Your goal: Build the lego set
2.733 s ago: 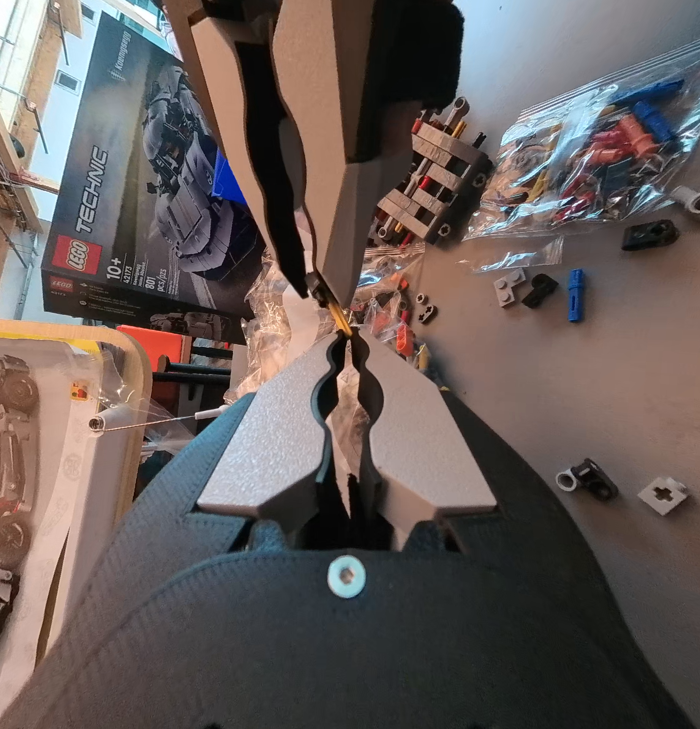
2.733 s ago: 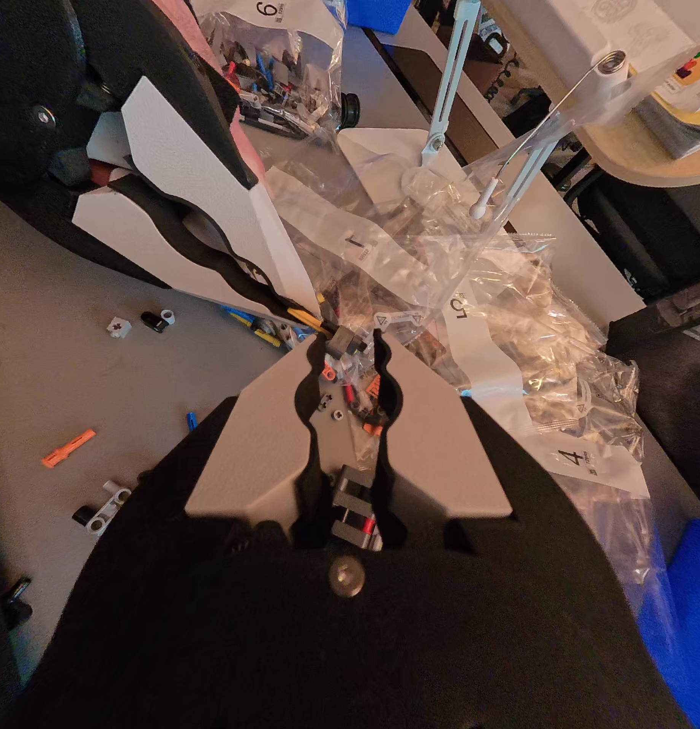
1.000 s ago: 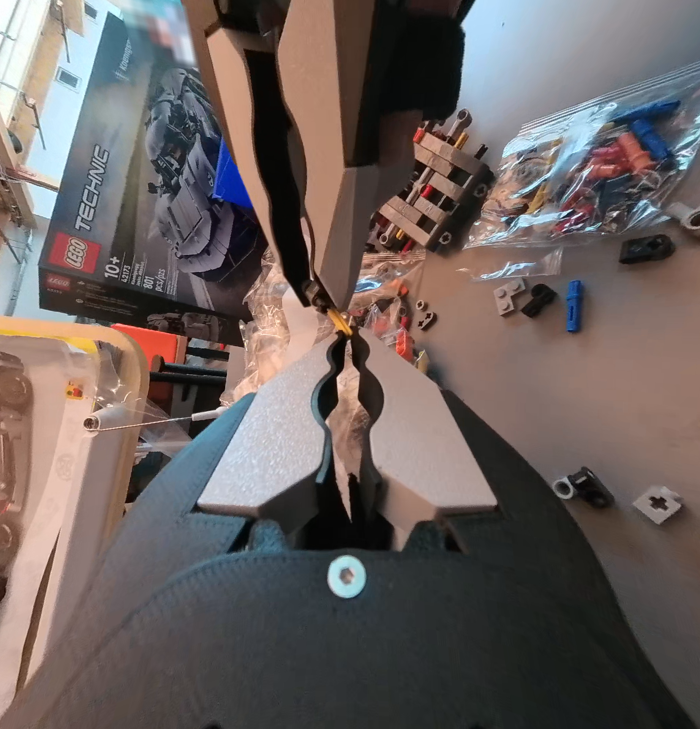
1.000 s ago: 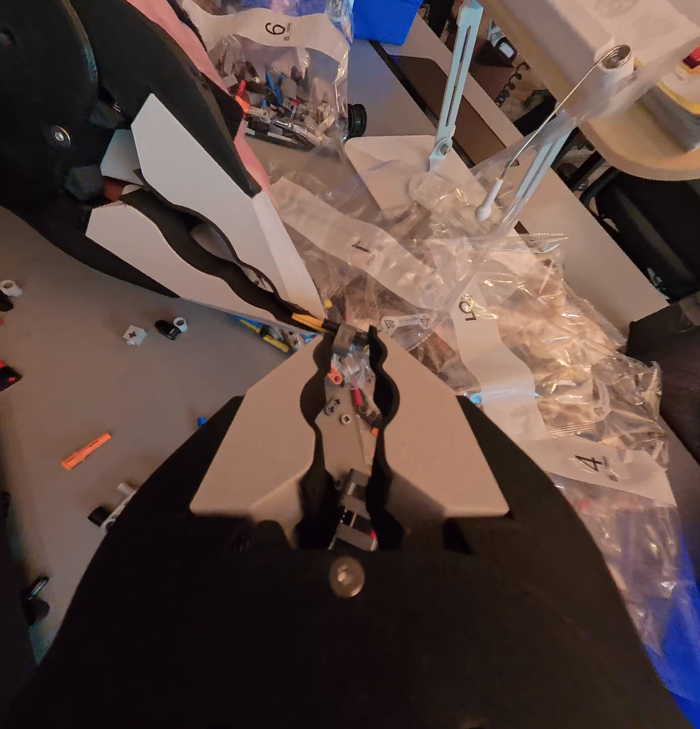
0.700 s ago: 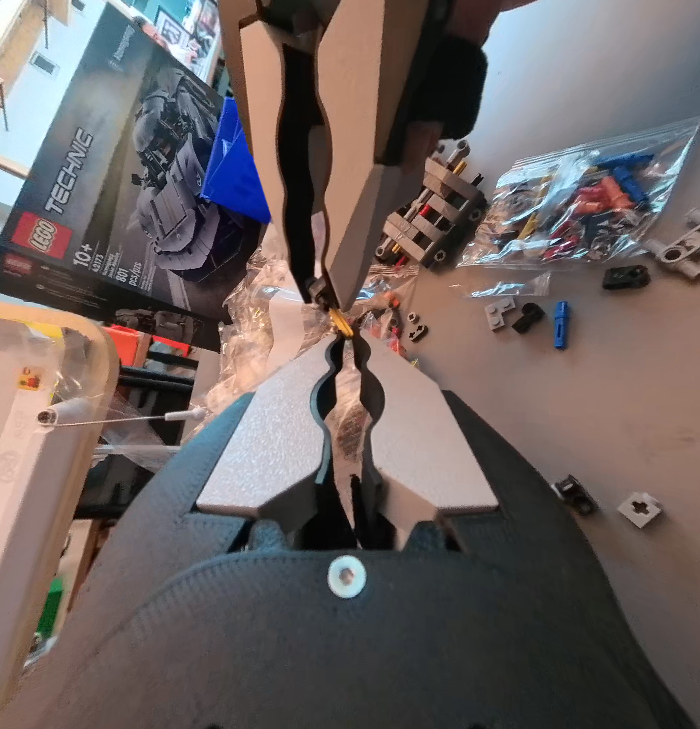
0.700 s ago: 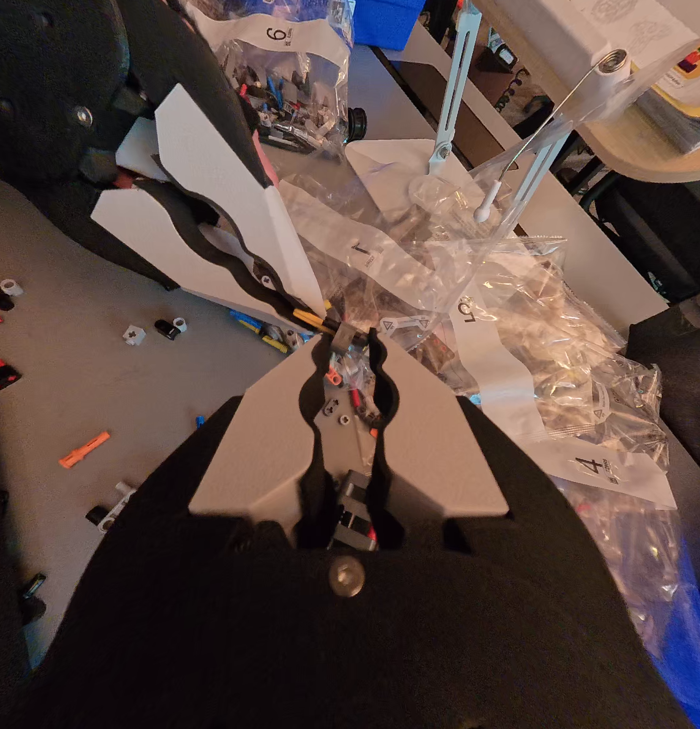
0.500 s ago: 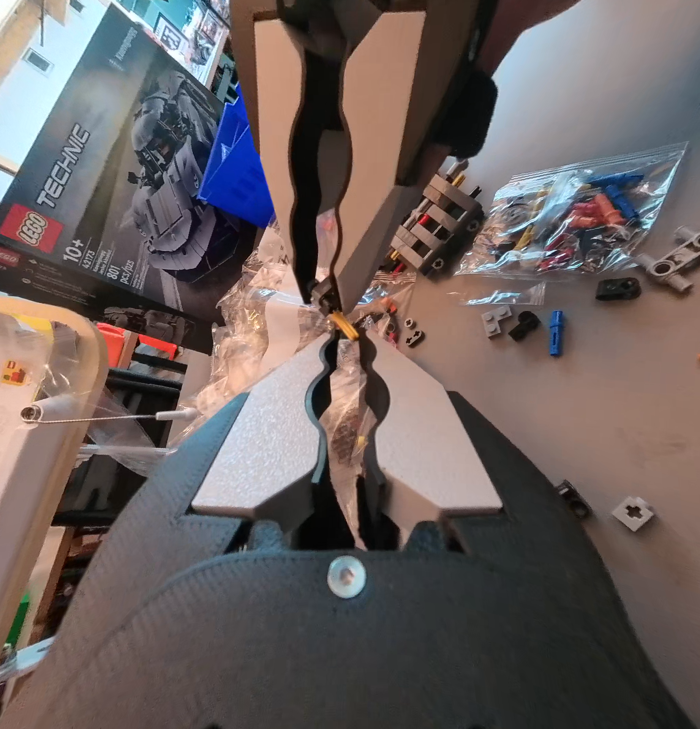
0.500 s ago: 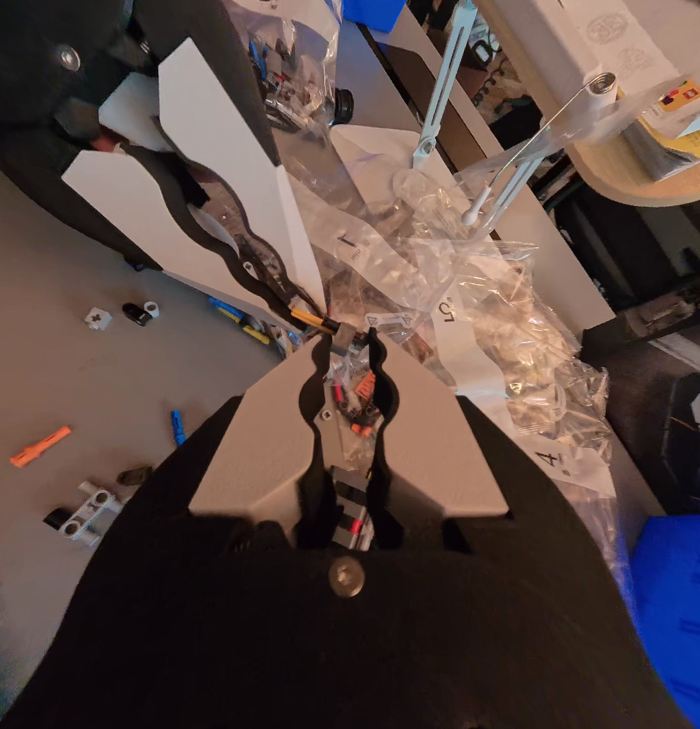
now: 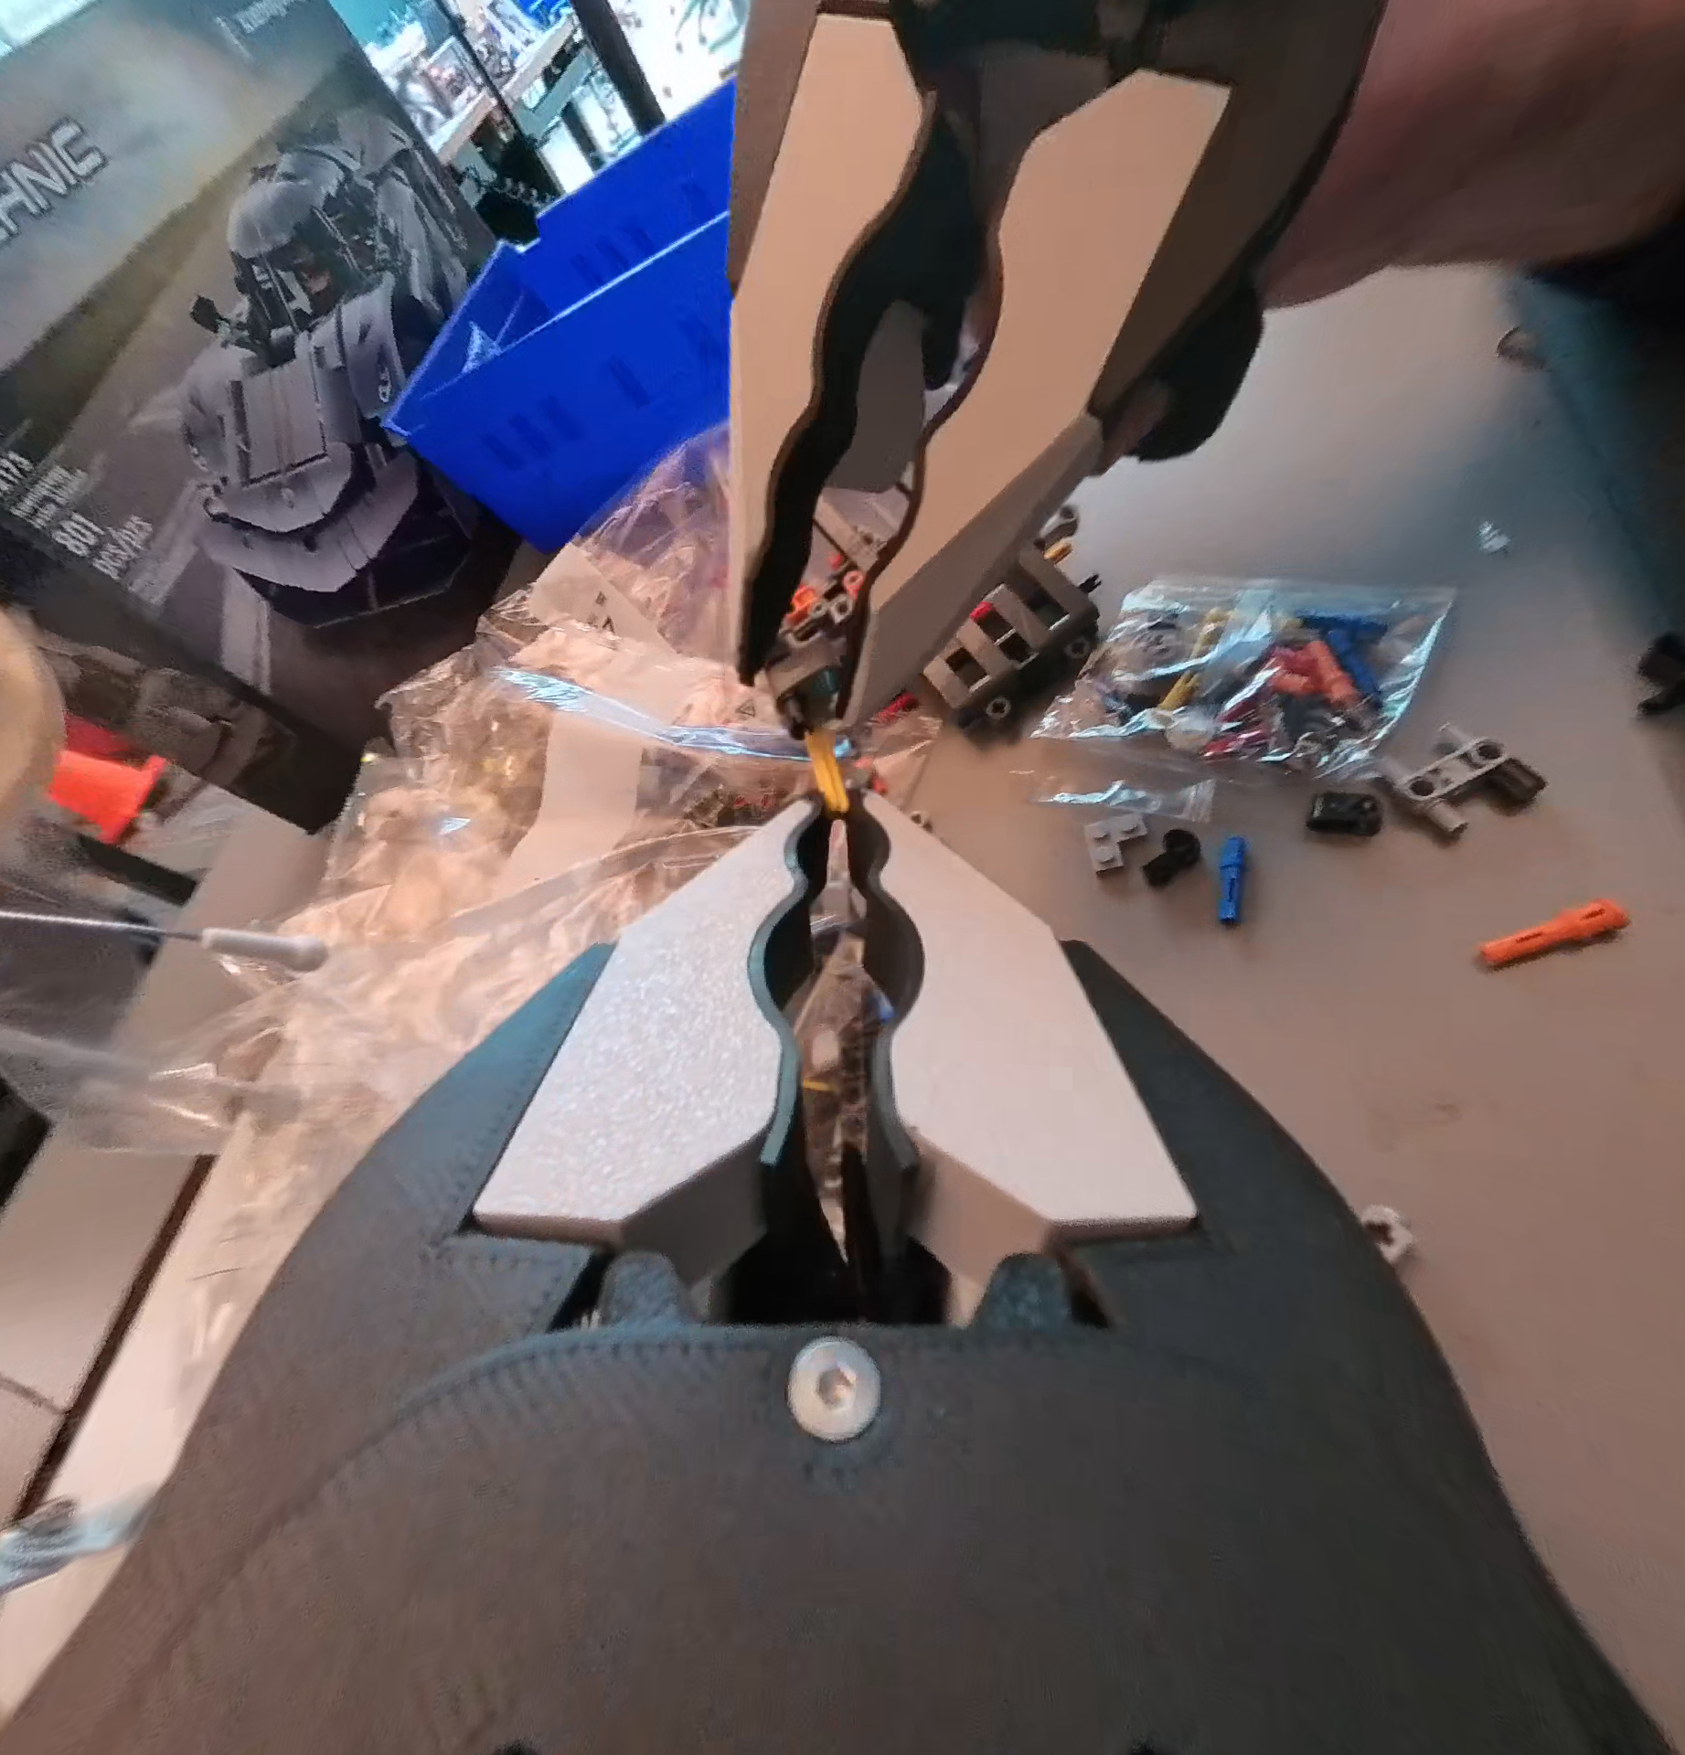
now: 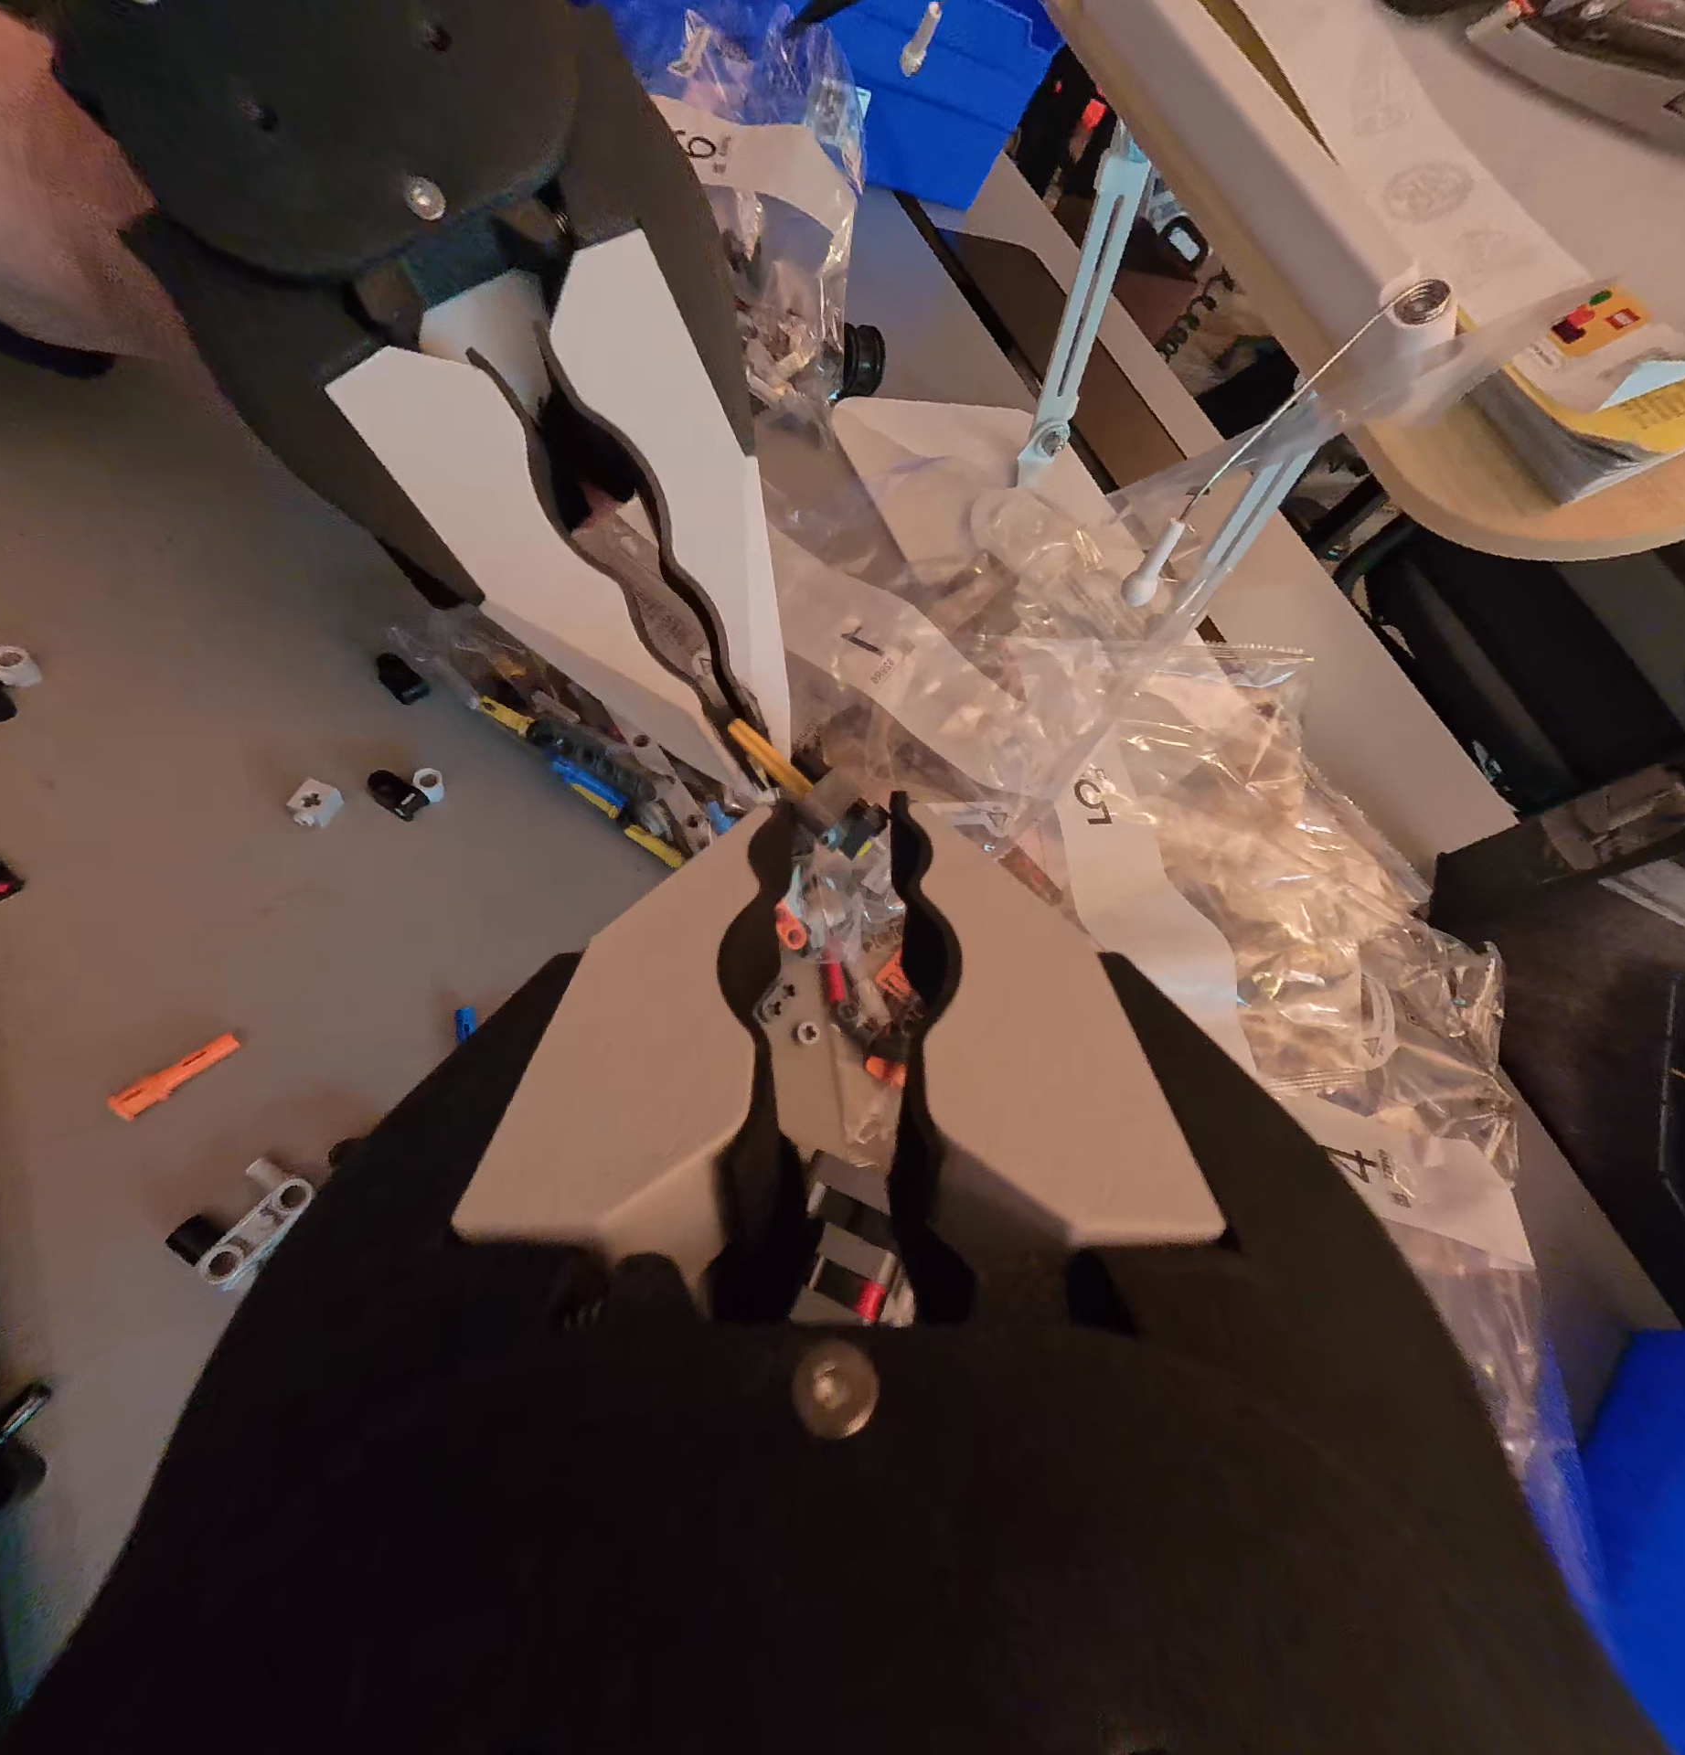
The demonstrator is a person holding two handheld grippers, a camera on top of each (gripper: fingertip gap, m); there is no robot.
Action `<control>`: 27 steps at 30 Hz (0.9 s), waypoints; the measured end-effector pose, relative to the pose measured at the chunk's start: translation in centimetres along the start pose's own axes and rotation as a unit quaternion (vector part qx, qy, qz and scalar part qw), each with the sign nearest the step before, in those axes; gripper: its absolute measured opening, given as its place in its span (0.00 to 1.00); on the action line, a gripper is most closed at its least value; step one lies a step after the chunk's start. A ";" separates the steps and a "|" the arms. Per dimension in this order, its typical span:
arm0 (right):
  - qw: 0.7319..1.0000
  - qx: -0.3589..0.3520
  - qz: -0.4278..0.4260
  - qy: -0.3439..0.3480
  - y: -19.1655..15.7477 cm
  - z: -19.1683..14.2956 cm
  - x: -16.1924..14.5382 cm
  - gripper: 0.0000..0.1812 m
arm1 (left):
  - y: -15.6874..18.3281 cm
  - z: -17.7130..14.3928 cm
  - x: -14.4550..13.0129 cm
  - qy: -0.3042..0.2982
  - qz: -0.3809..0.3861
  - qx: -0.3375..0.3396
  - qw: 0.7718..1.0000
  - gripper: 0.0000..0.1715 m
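Note:
My left gripper is shut on a thin yellow axle that sticks out past its tips. My right gripper comes down from above, tip to tip with it, and is shut on a small grey and black connector piece. The axle's far end meets that piece. In the right wrist view my right gripper holds the piece at its tips. The left gripper reaches in from the upper left with the yellow axle. How deep the axle sits in the piece is hidden.
A grey part-built assembly and a zip bag of coloured parts lie behind on the grey table. Loose pieces include a blue pin and an orange pin. Clear numbered bags, the set box and a blue bin crowd the table edge.
Both grippers have stayed tip to tip and swung together, so the right gripper now faces the left more head-on. More of the yellow axle shows between them.

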State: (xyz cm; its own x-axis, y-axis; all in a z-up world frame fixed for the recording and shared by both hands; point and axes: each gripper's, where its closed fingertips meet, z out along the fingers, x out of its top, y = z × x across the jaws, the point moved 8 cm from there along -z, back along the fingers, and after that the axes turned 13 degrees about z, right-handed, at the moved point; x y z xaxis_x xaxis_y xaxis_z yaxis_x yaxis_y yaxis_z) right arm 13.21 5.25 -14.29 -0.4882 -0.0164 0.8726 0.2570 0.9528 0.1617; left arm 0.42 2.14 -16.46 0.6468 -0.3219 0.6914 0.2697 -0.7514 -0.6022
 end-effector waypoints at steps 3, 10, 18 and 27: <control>1.000 0.017 0.007 0.006 0.1 -0.2 0.0 0.09 | -0.1 -0.1 -0.1 0.015 -0.029 -0.020 0.999 0.01; 0.999 0.026 -0.020 -0.007 -0.5 0.1 -0.3 0.06 | -0.1 -0.1 -0.5 0.042 -0.099 -0.075 0.991 0.01; 0.997 0.069 0.029 0.017 0.3 -0.6 -0.3 0.12 | -0.4 -0.5 -0.7 0.076 -0.134 -0.097 0.983 0.01; 0.995 0.007 -0.096 -0.026 -1.2 0.2 -0.7 0.09 | -0.5 -0.6 -0.8 0.099 -0.171 -0.127 0.972 0.01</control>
State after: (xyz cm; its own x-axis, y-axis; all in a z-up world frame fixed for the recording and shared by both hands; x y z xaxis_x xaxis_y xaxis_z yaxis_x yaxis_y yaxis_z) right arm 13.06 4.18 -15.23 -0.5693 -0.1828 0.8015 0.1434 0.9379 0.3158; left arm -0.67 2.41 -16.46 0.3935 -0.1143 0.9122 0.2442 -0.9436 -0.2236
